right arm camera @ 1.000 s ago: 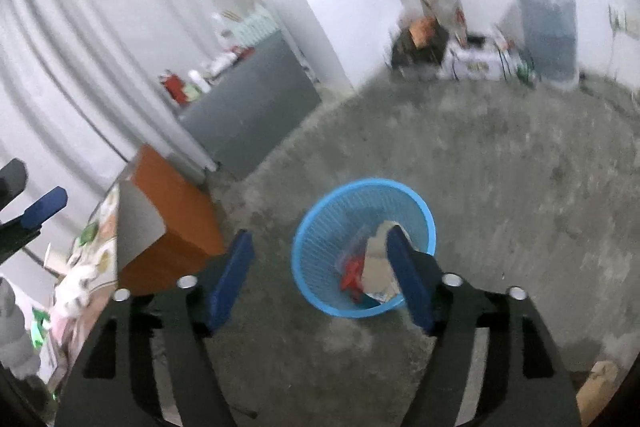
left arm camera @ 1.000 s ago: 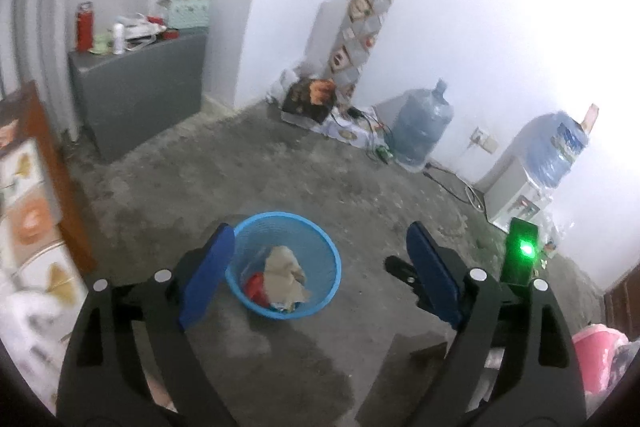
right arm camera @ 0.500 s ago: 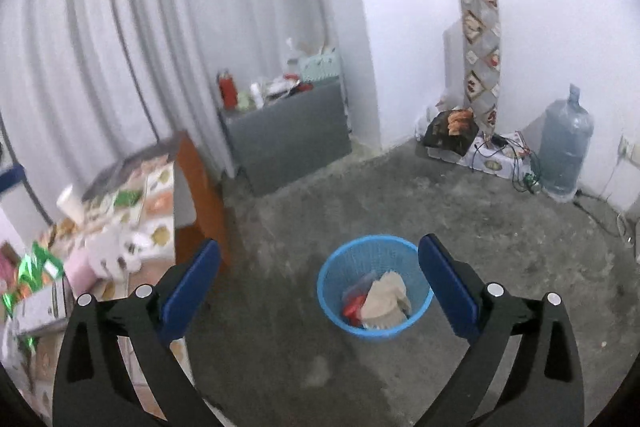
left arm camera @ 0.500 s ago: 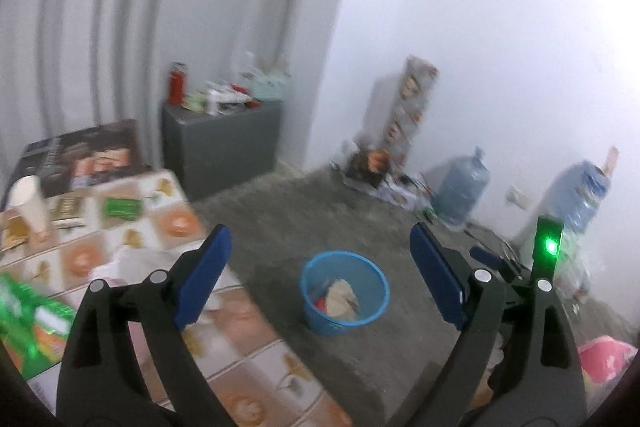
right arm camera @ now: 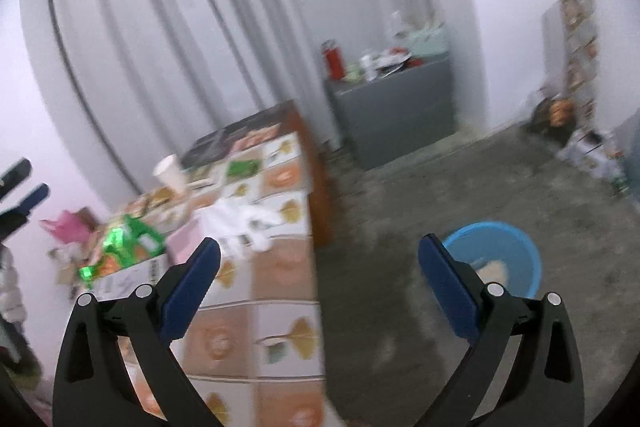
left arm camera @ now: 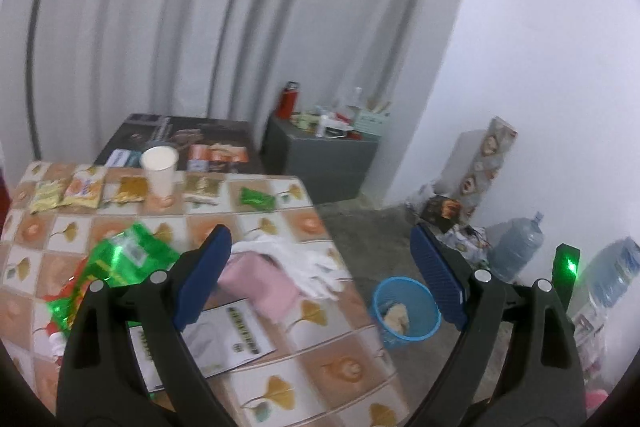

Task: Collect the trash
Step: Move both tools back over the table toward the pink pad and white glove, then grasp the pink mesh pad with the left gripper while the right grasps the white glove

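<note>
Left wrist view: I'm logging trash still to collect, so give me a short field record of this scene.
bin: round blue mesh plastic basket on the concrete floor, crumpled paper inside
table: tiled-pattern tabletop beside the bin
on table: shiny green snack bag, white paper cup, white crumpled tissue
left hand-held gripper: open, empty
right hand-held gripper: open, empty

Two black-framed grippers, left gripper (left arm camera: 320,281) and right gripper (right arm camera: 319,285), blue padded fingers (left arm camera: 204,277), silver screws at pivots; green indicator light (left arm camera: 567,263) beside left frame.
</note>
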`<state>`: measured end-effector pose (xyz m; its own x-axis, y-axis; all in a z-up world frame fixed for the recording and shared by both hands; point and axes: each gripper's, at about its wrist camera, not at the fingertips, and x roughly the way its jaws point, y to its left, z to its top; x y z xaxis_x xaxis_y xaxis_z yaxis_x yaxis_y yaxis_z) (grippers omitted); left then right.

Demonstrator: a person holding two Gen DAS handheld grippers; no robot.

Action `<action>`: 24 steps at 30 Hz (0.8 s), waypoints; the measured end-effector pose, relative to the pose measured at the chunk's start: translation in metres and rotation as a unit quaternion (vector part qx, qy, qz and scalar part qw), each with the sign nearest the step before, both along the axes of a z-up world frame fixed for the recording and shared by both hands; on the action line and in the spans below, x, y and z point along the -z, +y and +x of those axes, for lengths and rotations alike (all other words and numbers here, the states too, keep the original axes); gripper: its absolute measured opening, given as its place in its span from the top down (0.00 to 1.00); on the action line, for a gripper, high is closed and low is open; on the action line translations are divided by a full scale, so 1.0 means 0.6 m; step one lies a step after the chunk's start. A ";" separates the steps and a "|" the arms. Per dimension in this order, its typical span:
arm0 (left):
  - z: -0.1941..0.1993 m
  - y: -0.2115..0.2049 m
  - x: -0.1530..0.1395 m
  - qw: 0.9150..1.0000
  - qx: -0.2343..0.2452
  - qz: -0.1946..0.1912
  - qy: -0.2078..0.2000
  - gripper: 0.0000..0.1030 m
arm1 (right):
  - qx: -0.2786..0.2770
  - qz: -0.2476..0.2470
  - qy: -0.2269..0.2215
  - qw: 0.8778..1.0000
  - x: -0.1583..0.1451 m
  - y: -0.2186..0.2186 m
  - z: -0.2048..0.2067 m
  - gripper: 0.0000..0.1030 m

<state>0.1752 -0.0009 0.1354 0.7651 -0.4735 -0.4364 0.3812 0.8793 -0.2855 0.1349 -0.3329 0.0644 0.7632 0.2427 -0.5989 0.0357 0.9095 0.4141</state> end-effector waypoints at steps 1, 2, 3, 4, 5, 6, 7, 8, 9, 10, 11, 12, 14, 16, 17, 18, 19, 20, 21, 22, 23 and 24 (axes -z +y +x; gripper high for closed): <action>0.003 0.011 0.006 1.000 -0.005 -0.001 0.005 0.16 | -0.007 0.004 0.004 1.000 0.005 0.003 0.007 0.06; 0.005 0.021 0.011 1.000 -0.008 -0.002 0.009 0.16 | -0.014 0.006 0.008 1.000 0.009 0.012 0.014 0.06; 0.010 0.029 0.019 1.000 -0.011 -0.002 0.015 0.16 | -0.026 0.008 0.012 1.000 0.014 0.023 0.027 0.07; 0.016 0.034 0.026 1.000 -0.012 -0.001 0.022 0.16 | -0.035 0.012 0.015 0.999 0.018 0.028 0.034 0.07; 0.023 0.038 0.036 0.999 -0.010 -0.001 0.032 0.16 | -0.043 0.017 0.019 0.999 0.023 0.034 0.043 0.07; 0.027 0.042 0.044 0.999 -0.008 -0.002 0.039 0.16 | -0.054 0.024 0.023 0.998 0.027 0.041 0.054 0.07; 0.034 0.042 0.052 0.999 -0.004 -0.001 0.048 0.16 | -0.061 0.026 0.025 0.998 0.029 0.048 0.062 0.07; 0.038 0.040 0.058 0.999 -0.001 0.000 0.054 0.16 | -0.068 0.026 0.028 0.997 0.032 0.055 0.072 0.07; 0.044 0.038 0.068 0.998 0.004 0.003 0.062 0.16 | -0.079 0.024 0.032 0.996 0.035 0.063 0.086 0.07; 0.048 0.035 0.075 0.998 0.007 0.006 0.067 0.16 | -0.087 0.024 0.034 0.995 0.036 0.071 0.096 0.07; 0.054 0.029 0.085 0.997 0.013 0.013 0.073 0.16 | -0.097 0.026 0.036 0.994 0.038 0.077 0.109 0.07; 0.057 0.022 0.091 0.997 0.016 0.021 0.076 0.16 | -0.108 0.028 0.039 0.993 0.040 0.084 0.123 0.07; 0.067 0.003 0.109 0.995 0.023 0.052 0.084 0.16 | -0.128 0.030 0.049 0.990 0.047 0.104 0.160 0.07; 0.078 -0.023 0.133 0.990 0.026 0.102 0.093 0.16 | -0.144 0.029 0.060 0.987 0.054 0.121 0.197 0.07; 0.082 -0.036 0.143 0.987 0.030 0.124 0.095 0.16 | -0.152 0.027 0.066 0.986 0.059 0.130 0.216 0.07; 0.087 -0.054 0.158 0.983 0.039 0.153 0.094 0.16 | -0.160 0.025 0.073 0.984 0.066 0.140 0.237 0.08; 0.089 -0.067 0.168 0.979 0.046 0.174 0.090 0.16 | -0.169 0.019 0.085 0.982 0.076 0.154 0.264 0.10; 0.091 -0.080 0.178 0.975 0.053 0.197 0.085 0.16 | -0.178 0.013 0.094 0.979 0.083 0.165 0.282 0.11; 0.093 -0.097 0.191 0.969 0.062 0.226 0.078 0.16 | -0.188 0.005 0.102 0.977 0.091 0.177 0.303 0.12; 0.097 -0.111 0.201 0.963 0.071 0.249 0.074 0.16 | -0.201 -0.012 0.114 0.973 0.103 0.194 0.332 0.12; 0.100 -0.119 0.209 0.959 0.076 0.263 0.074 0.16 | -0.213 -0.024 0.123 0.969 0.114 0.207 0.354 0.12; 0.107 -0.128 0.219 0.954 0.079 0.280 0.074 0.16 | -0.219 -0.032 0.130 0.967 0.120 0.216 0.367 0.15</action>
